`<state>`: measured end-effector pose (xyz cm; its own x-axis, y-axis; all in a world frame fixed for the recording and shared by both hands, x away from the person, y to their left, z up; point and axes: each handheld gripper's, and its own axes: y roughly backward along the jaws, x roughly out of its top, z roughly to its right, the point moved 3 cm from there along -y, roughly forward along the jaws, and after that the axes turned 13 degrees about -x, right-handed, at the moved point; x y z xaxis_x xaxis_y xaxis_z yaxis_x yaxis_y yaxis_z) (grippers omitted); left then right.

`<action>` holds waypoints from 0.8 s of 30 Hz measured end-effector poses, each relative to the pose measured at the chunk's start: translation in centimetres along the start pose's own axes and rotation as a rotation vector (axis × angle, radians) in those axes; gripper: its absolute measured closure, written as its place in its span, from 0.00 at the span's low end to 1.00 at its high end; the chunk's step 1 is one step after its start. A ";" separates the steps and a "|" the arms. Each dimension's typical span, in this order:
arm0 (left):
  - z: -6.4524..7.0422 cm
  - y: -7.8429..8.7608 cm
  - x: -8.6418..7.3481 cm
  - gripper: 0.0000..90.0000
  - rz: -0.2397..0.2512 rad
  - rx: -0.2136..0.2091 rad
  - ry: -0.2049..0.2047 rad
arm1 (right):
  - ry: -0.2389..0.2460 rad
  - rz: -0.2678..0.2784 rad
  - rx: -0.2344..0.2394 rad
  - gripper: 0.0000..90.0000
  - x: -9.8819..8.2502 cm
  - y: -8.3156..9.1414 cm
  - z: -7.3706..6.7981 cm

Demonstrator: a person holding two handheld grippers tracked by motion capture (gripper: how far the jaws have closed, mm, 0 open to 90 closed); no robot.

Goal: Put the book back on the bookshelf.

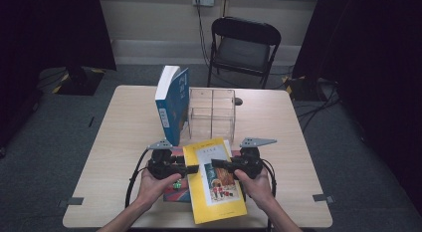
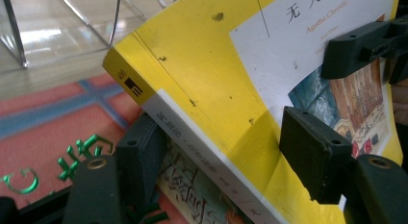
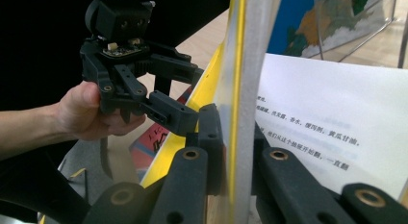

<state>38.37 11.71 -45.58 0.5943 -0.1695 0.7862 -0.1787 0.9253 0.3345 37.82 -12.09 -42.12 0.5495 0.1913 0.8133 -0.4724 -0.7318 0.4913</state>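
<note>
Yellow paperback [image 1: 215,179] sits at the near edge of the table [image 1: 119,142], tilted up off the surface between both grippers, its lower corner reaching toward the table's front rim. The right gripper [image 1: 219,164] has its jaws clamped tight on the book's open long edge; the right gripper view shows the cover and page block pinched between the pads, with a printed page fanning loose beyond. The left gripper [image 1: 193,169] straddles the spine side with jaws about half open, one above the cover and one under the book, and I cannot tell whether the pads [image 2: 312,152] actually press.

As a judgement, the book is light but floppy: the cover bows, and pages can slide or splay, so a grip near the spine, where the block is stiffest, should hold best. The glossy cover may slip.

Beneath it lies a red book [image 2: 53,132] with green lettering. Farther back, a blue book [image 1: 171,105] stands upright, leaning against a clear acrylic divider rack [image 1: 211,115]. Beyond the table stands a black folding chair [image 1: 244,45].
</note>
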 end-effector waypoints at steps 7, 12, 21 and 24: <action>-0.1 0.1 0.2 0.40 0.008 -0.031 0.012 | 0.015 0.001 -0.012 0.95 0.6 0.2 -0.2; -0.2 0.3 0.6 0.48 0.030 -0.065 0.044 | 0.038 -0.012 -0.033 0.95 0.8 0.4 -0.1; 0.6 0.6 1.3 0.63 0.031 -0.081 0.006 | 0.065 -0.041 -0.082 0.94 0.6 0.6 0.1; 0.7 0.4 1.7 0.65 0.042 -0.078 0.000 | 0.044 -0.030 -0.074 0.94 0.7 0.8 0.3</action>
<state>38.77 11.50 -43.74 0.5876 -0.1303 0.7986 -0.1415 0.9552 0.2599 38.01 -12.70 -41.26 0.5340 0.2421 0.8101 -0.5067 -0.6753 0.5359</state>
